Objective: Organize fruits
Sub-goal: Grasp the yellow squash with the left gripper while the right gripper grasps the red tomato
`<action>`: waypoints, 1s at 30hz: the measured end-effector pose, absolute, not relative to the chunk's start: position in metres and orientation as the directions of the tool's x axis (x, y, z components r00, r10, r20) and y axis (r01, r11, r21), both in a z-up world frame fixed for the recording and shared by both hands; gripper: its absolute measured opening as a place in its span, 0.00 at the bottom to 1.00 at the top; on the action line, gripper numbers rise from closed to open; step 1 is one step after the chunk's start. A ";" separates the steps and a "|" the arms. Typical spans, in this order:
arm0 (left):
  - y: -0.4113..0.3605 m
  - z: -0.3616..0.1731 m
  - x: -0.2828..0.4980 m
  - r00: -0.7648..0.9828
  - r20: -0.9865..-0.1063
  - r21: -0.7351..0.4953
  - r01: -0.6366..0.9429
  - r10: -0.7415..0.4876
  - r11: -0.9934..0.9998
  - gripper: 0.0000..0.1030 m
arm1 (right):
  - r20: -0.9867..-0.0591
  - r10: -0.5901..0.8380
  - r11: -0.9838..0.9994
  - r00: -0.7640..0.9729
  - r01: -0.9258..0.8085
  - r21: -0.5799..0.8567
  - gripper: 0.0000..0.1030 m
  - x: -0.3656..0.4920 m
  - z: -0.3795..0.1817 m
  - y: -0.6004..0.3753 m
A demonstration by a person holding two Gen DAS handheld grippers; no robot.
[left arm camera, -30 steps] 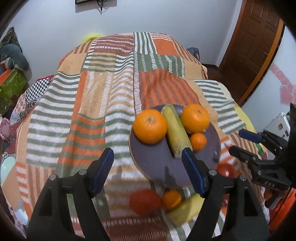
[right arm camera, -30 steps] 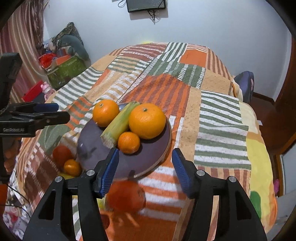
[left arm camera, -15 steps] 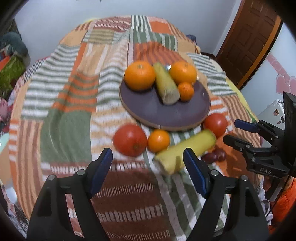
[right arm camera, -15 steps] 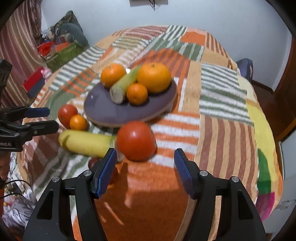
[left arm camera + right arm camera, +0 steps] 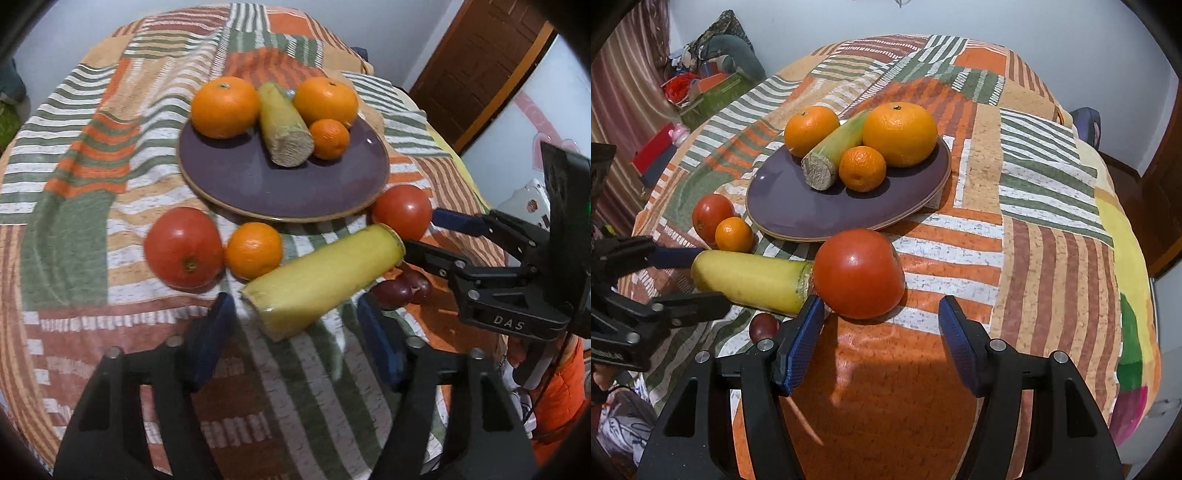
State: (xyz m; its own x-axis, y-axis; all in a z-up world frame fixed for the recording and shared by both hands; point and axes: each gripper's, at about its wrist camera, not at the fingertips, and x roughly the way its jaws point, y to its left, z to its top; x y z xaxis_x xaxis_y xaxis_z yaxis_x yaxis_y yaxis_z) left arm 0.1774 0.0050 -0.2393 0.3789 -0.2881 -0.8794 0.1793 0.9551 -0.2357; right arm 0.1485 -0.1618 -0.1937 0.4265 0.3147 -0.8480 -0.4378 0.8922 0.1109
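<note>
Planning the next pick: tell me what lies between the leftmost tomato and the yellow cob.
A small orange, seemingly touching both the tomato and the yellow cob; clearest in the left wrist view.

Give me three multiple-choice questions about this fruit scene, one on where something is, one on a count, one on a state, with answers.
1. Where does the yellow squash lie?
A. on the plate
B. on the cloth before the plate
C. on the floor

2. How many oranges sit on the purple plate?
A. one
B. three
C. five

3. What does the right gripper hold?
A. nothing
B. a tomato
C. the corn

Answers: B, it rests on the striped cloth; B, two large and one small; A, its jaws stand apart, the tomato ahead of them.
</note>
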 end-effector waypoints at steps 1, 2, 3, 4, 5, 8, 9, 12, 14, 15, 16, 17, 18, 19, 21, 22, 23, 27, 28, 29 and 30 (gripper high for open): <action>0.004 -0.240 0.177 0.384 -0.880 -0.228 0.178 -0.280 0.957 0.60 | -0.849 0.312 0.892 0.427 -0.439 0.107 0.59 0.148 -0.193 -0.161; 0.004 -0.240 0.176 0.389 -0.879 -0.223 0.179 -0.278 0.958 0.59 | -0.849 0.308 0.892 0.429 -0.441 0.101 0.59 0.147 -0.193 -0.160; 0.004 -0.240 0.175 0.391 -0.878 -0.220 0.179 -0.275 0.959 0.58 | -0.849 0.304 0.891 0.432 -0.443 0.094 0.59 0.146 -0.192 -0.159; 0.005 -0.239 0.173 0.393 -0.878 -0.218 0.177 -0.272 0.960 0.55 | -0.849 0.302 0.890 0.434 -0.447 0.089 0.59 0.145 -0.191 -0.158; 0.006 -0.238 0.172 0.395 -0.878 -0.219 0.174 -0.271 0.960 0.55 | -0.847 0.305 0.889 0.434 -0.450 0.090 0.58 0.145 -0.190 -0.157; 0.014 -0.236 0.168 0.404 -0.876 -0.218 0.153 -0.263 0.964 0.55 | -0.842 0.333 0.877 0.423 -0.468 0.112 0.57 0.142 -0.187 -0.151; 0.017 -0.235 0.167 0.406 -0.875 -0.222 0.147 -0.263 0.964 0.55 | -0.842 0.335 0.875 0.424 -0.472 0.111 0.57 0.141 -0.187 -0.149; 0.025 -0.232 0.158 0.410 -0.867 -0.250 0.136 -0.284 0.959 0.51 | -0.845 0.312 0.874 0.435 -0.481 0.075 0.57 0.138 -0.185 -0.140; 0.027 -0.227 0.147 0.414 -0.857 -0.268 0.148 -0.306 0.952 0.47 | -0.845 0.304 0.877 0.440 -0.477 0.067 0.58 0.138 -0.185 -0.138; 0.027 -0.224 0.142 0.421 -0.852 -0.270 0.156 -0.311 0.950 0.47 | -0.845 0.307 0.878 0.437 -0.473 0.075 0.58 0.138 -0.185 -0.139; 0.025 -0.223 0.138 0.423 -0.851 -0.268 0.160 -0.312 0.950 0.47 | -0.845 0.311 0.878 0.435 -0.472 0.081 0.58 0.138 -0.185 -0.140; 0.025 -0.222 0.136 0.424 -0.852 -0.263 0.162 -0.308 0.951 0.47 | -0.845 0.314 0.879 0.433 -0.470 0.086 0.58 0.139 -0.185 -0.140; 0.024 -0.221 0.134 0.425 -0.854 -0.253 0.160 -0.298 0.954 0.47 | -0.844 0.316 0.879 0.433 -0.469 0.088 0.58 0.139 -0.185 -0.141; 0.024 -0.220 0.133 0.429 -0.856 -0.243 0.157 -0.288 0.957 0.47 | -0.844 0.318 0.879 0.432 -0.468 0.092 0.58 0.139 -0.185 -0.141; 0.026 -0.216 0.134 0.441 -0.857 -0.224 0.149 -0.267 0.963 0.47 | -0.844 0.327 0.877 0.426 -0.469 0.103 0.58 0.139 -0.185 -0.143; 0.027 -0.215 0.135 0.447 -0.855 -0.218 0.148 -0.262 0.965 0.47 | -0.842 0.333 0.876 0.424 -0.469 0.111 0.58 0.140 -0.184 -0.144; 0.027 -0.212 0.138 0.455 -0.853 -0.211 0.147 -0.255 0.966 0.47 | -0.839 0.339 0.875 0.426 -0.469 0.116 0.58 0.139 -0.183 -0.144; 0.027 -0.205 0.152 0.480 -0.847 -0.176 0.156 -0.231 0.972 0.47 | -0.825 0.339 0.876 0.451 -0.472 0.102 0.58 0.138 -0.177 -0.147; 0.026 -0.206 0.156 0.478 -0.849 -0.169 0.160 -0.226 0.973 0.47 | -0.824 0.339 0.876 0.455 -0.472 0.100 0.58 0.139 -0.177 -0.147; 0.024 -0.207 0.161 0.473 -0.851 -0.164 0.170 -0.227 0.972 0.47 | -0.823 0.337 0.877 0.457 -0.469 0.099 0.58 0.140 -0.177 -0.148; 0.023 -0.209 0.163 0.469 -0.853 -0.164 0.178 -0.230 0.970 0.47 | -0.823 0.334 0.880 0.459 -0.466 0.097 0.58 0.141 -0.178 -0.149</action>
State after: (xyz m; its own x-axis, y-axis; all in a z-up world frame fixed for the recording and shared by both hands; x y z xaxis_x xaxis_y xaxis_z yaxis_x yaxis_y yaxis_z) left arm 0.1631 0.0229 -0.2089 0.4688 -0.2299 -0.8529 0.1783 0.9703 -0.1635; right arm 0.1411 -0.1488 -0.1776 0.4589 0.3337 -0.8234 -0.4658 0.8796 0.0968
